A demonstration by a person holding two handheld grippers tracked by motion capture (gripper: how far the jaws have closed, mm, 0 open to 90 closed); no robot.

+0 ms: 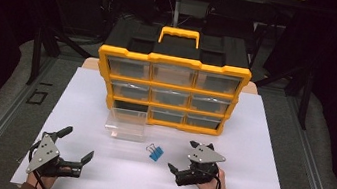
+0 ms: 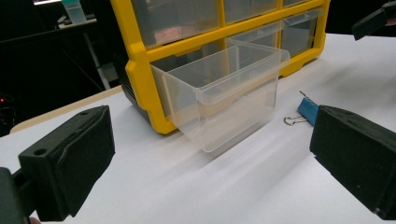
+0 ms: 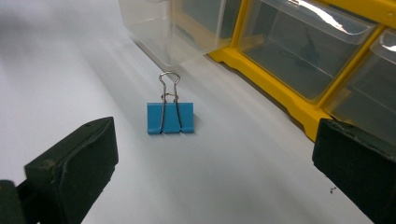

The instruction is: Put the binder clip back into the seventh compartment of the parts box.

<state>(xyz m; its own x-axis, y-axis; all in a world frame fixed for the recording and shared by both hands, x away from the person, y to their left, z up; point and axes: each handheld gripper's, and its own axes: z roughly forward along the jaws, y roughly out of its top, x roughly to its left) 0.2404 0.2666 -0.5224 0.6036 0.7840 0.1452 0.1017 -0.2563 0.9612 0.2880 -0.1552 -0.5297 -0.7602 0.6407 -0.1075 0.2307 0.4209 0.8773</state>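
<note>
Nearest the camera, two tools rest low on the white desk (image 1: pixel 268 155), one in each hand: the left tool (image 1: pixel 79 144) and the right tool (image 1: pixel 182 156), each with its jaws spread wide apart and holding nothing. Beyond them stands one yellow organizer (image 1: pixel 170 91) with nine drawer bays in three rows; the bottom-left bay is vacant, and its one clear drawer (image 1: pixel 125 124) sits out on the desk just in front of that bay. The smallest thing is one blue binder clip (image 1: pixel 155 152), lying flat on the desk between the drawer and the right tool. The right tool is plainly the nearer: in the right gripper view the clip (image 3: pixel 170 117) lies straight ahead between the open jaws, its wire handles pointing away toward the drawer (image 3: pixel 163 28). From the left gripper view the clip (image 2: pixel 307 110) lies off to the right, beyond the drawer (image 2: pixel 224 95). The likely move is a short forward reach with the right tool.
</note>
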